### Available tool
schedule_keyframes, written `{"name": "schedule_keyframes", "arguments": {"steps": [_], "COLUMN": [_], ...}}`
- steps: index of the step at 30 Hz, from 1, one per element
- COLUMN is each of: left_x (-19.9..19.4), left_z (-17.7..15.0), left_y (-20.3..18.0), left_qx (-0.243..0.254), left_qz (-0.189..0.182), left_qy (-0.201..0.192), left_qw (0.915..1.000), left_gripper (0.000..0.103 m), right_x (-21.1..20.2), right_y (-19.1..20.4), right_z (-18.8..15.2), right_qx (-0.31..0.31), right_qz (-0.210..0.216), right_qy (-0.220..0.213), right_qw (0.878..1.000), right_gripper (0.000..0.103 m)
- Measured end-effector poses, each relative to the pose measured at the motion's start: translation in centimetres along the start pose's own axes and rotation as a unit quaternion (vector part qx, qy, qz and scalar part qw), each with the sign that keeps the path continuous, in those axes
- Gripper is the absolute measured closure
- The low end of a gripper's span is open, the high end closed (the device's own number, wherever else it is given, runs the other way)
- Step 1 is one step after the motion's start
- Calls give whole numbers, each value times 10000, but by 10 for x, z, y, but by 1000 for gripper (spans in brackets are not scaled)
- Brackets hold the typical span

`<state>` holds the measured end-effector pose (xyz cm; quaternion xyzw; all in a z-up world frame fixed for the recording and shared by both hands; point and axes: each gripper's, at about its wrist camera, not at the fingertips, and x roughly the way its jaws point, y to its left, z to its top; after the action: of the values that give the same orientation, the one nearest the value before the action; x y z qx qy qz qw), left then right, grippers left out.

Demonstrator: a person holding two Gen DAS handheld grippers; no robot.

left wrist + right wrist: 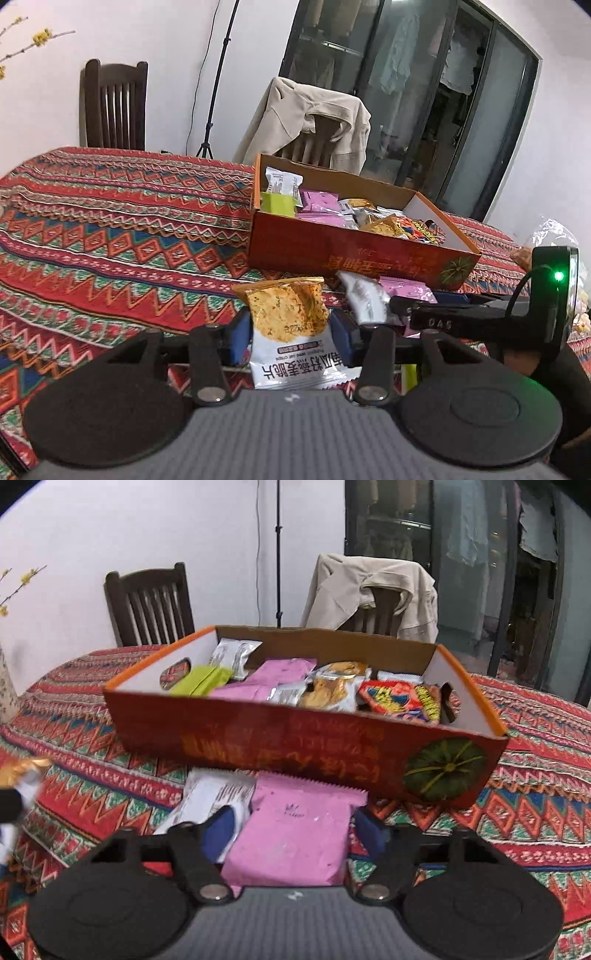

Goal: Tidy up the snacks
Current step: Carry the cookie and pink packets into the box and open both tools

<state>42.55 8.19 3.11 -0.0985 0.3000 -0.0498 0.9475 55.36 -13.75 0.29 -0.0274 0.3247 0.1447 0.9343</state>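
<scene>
The left hand-held gripper (290,338) has matt black plastic arms, blue rubbery-looking pads, bare metal pivot discs and a ribbed grey body. Between its pads sits a glossy white-and-orange film cracker packet (291,332), crinkled at the seal. Ahead of it, the red printed cardboard box (354,254) looks smooth outside, raw brown inside. The woven, patterned red cloth (110,240) covering the desk looks coarse. Between the right hand-held gripper's (293,834) pads lies a pink, softly shiny plastic snack packet (295,838), with a serrated edge.
</scene>
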Motion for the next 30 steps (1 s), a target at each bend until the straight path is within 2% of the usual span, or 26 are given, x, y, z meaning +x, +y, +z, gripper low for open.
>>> {"name": "schedule_keyframes", "arguments": {"steps": [5,10,15,20,24,30], "left_x": [-19,-43,-73,-95,-108,-117], "left_z": [-11,-31,-58,-78,-79,-72], "left_y": [-5,-27,-58,-82,-90,-95], "left_qx": [27,202,533,660,729,754], "left_qz": [-50,-217,-362,-528,-499,-485], "left_qy": [7,-10,-84,-15,-139,-308], "left_qw": [10000,9996,9979,9964,9960,9955], "left_gripper": [56,56,56,56,56,56], "right_x": [-14,-48,-111,-176,-216,-250], "right_y": [-18,-44,-52,-59,-69,-69], "right_z": [-9,-28,-58,-87,-101,-114], "right_qx": [307,755,754,730,840,806], "right_qz": [56,214,42,-183,-258,-149], "right_qy": [30,85,-171,-559,-715,-827], "right_qw": [9995,9969,9970,9956,9936,9932], "right_gripper": [41,44,44,44,44,43]}}
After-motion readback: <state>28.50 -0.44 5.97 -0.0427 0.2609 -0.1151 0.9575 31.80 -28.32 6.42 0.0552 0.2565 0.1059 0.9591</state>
